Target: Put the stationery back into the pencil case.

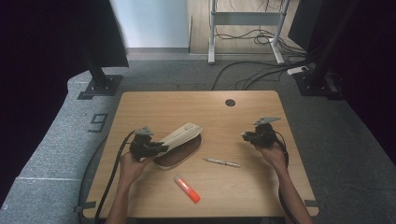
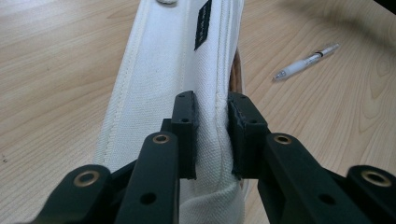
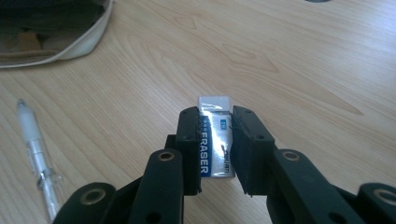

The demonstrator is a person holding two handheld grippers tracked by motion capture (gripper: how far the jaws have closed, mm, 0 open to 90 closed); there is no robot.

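A cream canvas pencil case [image 1: 180, 135] lies open at the table's middle left, its brown inside [image 1: 180, 151] showing. My left gripper [image 1: 161, 147] is shut on the case's upper flap [image 2: 187, 70]; the cloth is pinched between the pads [image 2: 186, 135]. My right gripper [image 1: 246, 136] hangs above the table at the right, shut on a white eraser [image 3: 215, 140] in a blue and silver sleeve. A white pen [image 1: 221, 162] lies between the two hands, and an orange highlighter [image 1: 187, 189] lies nearer the front edge. The pen [image 3: 37, 154] also appears left of the right gripper's jaws.
The wooden table [image 1: 154, 105] has a round cable hole [image 1: 229, 102] at the back. Black stands [image 1: 100, 81] and loose cables [image 1: 261, 70] sit on the carpet beyond it. Cables trail from both grippers toward the front edge.
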